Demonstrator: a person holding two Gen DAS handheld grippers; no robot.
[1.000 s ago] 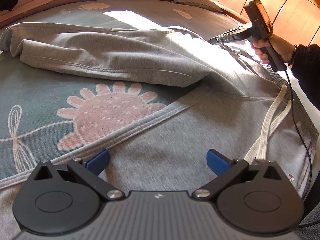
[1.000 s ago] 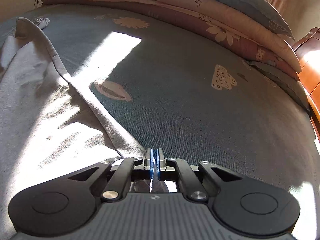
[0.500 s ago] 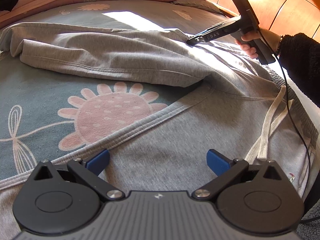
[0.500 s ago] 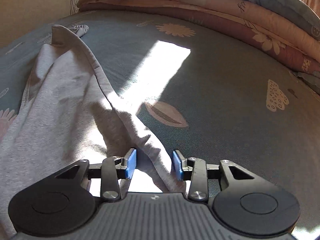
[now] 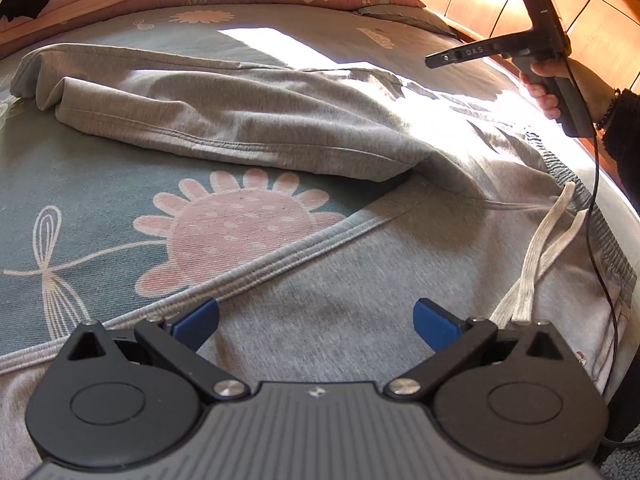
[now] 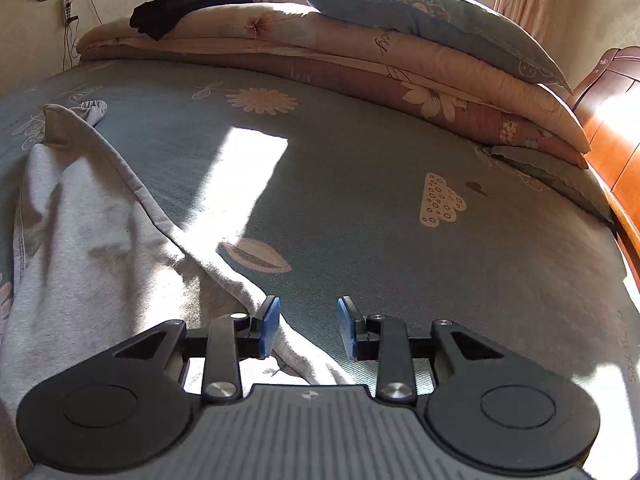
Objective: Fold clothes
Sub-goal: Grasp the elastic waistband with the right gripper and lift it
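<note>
Grey sweatpants (image 5: 360, 288) lie spread on the bed, one leg (image 5: 224, 120) folded across the far side. A white drawstring (image 5: 536, 264) trails from the waistband at the right. My left gripper (image 5: 316, 320) hovers low over the near leg, open, nothing between its blue pads. In the right wrist view my right gripper (image 6: 306, 330) is raised above the bed with its jaws opening; the edge of the grey fabric (image 6: 100, 248) lies below the gap, and the pads do not press on it. The right gripper's black body (image 5: 548, 52) shows in a hand at the left view's upper right.
The bed has a grey-blue sheet (image 6: 400, 168) with flower prints. Folded quilts (image 6: 360, 64) and a pillow (image 6: 420, 12) are stacked along the far side, with a black garment (image 6: 188, 8) on top. A wooden headboard (image 6: 616, 120) runs along the right. A cable (image 5: 600, 240) hangs from the right gripper.
My right gripper has let go of the grey fabric edge, its jaws parting, and has lifted up off the bed. The left gripper has stayed in place.
</note>
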